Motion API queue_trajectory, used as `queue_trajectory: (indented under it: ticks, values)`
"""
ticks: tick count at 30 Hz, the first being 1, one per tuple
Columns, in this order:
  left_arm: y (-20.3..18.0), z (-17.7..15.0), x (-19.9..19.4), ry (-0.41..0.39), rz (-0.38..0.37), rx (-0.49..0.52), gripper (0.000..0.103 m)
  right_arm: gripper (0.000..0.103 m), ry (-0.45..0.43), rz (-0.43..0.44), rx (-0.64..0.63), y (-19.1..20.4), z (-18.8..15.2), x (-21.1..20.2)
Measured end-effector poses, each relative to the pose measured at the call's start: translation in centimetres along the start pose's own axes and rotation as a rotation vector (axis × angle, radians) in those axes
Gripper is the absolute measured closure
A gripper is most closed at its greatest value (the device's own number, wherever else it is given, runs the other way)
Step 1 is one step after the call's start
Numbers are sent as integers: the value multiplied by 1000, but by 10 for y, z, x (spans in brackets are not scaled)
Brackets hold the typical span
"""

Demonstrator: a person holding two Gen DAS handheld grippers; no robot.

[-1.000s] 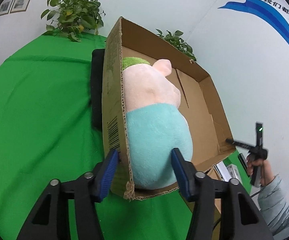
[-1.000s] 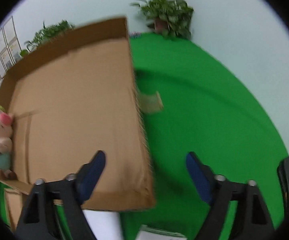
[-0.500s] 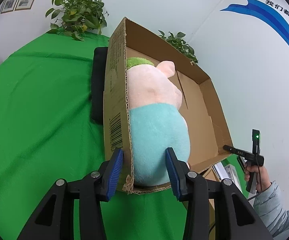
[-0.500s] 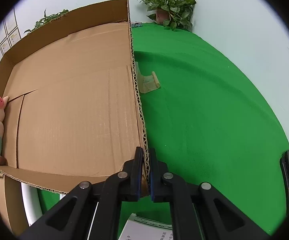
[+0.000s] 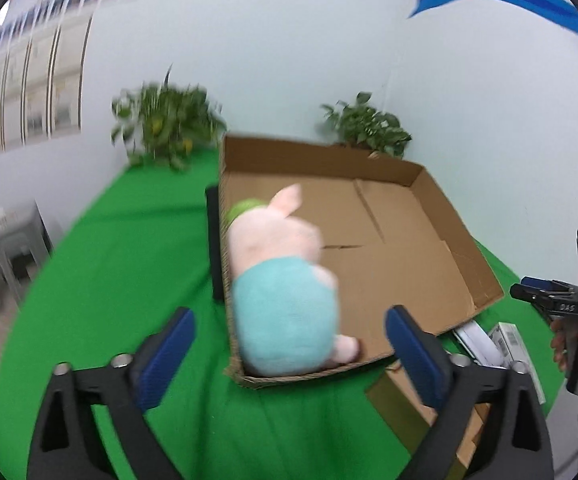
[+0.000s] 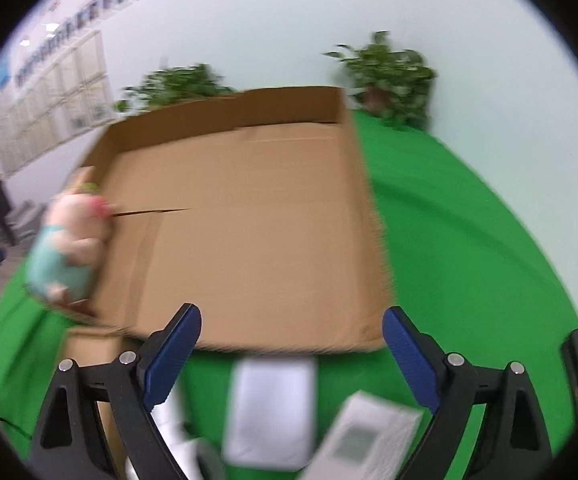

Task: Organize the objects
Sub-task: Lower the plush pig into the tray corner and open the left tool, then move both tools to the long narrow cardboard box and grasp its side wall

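left wrist view: left gripper (image 5: pixel 289 344) wide, holding nothing; plush pig (image 5: pixel 285 292) lies in the box (image 5: pixel 429 264) at its near left corner, so one item looks stowed. right wrist view: right gripper (image 6: pixel 291 344) wide, empty; white packets (image 6: pixel 271 412) on the green table (image 6: pixel 469 240), near the box, seem left to sort.

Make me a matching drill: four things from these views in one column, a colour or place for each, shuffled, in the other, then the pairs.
Things:
1. plush pig
2. cardboard box
3. potted plant
4. left hand-held gripper

Descriptions:
A. behind the box, by the wall
B. blue pads, open
C. lies in the box's left corner
D. sits on the green cloth

Pairs: 1-C, 2-D, 3-A, 4-B
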State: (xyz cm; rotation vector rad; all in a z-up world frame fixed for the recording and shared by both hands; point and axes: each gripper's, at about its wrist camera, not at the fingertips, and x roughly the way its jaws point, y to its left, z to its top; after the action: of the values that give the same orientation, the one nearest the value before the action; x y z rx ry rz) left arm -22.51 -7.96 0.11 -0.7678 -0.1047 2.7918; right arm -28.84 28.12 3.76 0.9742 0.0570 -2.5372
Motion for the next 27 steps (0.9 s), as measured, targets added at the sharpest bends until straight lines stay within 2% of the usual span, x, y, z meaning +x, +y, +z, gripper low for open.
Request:
queue_trajectory:
  ticks: [3, 9, 13, 15, 19, 24, 27]
  values:
    - [-32, -6, -22, -19, 22, 27, 0, 11, -51, 14, 20, 14, -14, -23]
    - [-76, -23, -51, -13, -32, -24, 0, 9, -86, 44, -18, 41, -47, -59]
    - [-103, -40, -56, 46, -63, 0, 0, 9, -60, 107, -79, 65, -74, -76]
    - [-111, -49, -55, 74, -74, -12, 1, 9, -32, 161, -88, 72, -87, -76]
    - [-128, -71, -53, 117, -93, -35, 1, 9, 21, 210, -127, 88, -111, -73]
    - [-136, -95, -39, 172, -66, -25, 3, 9, 85, 194, -180, 102, -134, -63]
    - [-138, -105, -32, 192, -78, -20, 9, 9, 92, 182, -147, 100, -138, -62]
